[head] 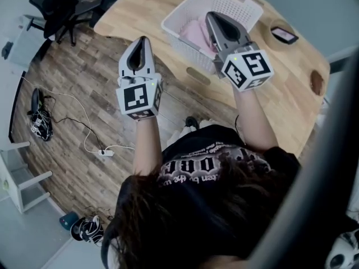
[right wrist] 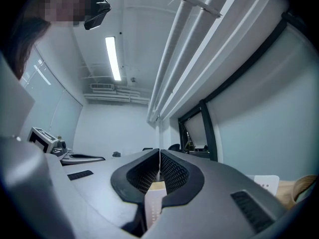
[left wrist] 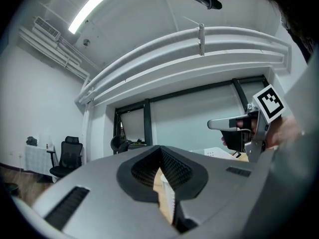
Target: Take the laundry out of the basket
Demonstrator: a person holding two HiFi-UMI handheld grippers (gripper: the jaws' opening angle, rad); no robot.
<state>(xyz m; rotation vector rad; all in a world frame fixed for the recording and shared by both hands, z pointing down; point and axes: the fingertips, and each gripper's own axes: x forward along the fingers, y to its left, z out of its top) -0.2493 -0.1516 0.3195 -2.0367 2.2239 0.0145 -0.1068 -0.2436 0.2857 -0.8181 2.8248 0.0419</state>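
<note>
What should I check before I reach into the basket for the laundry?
1. Laundry present: pink laundry lies in the white basket. Ok.
2. Right gripper ready to grasp: its jaws are together with nothing between them, so open them first. Not ok.
3. Left gripper ready to grasp: its jaws are together and it is empty. Not ok.
4. Approach: in the head view the right gripper shows over the basket, and the left one is off to its side. Ok.
5. Drop spot: bare wooden table shows beside the basket. Ok.
6. More laundry under the right gripper: cannot tell.
</note>
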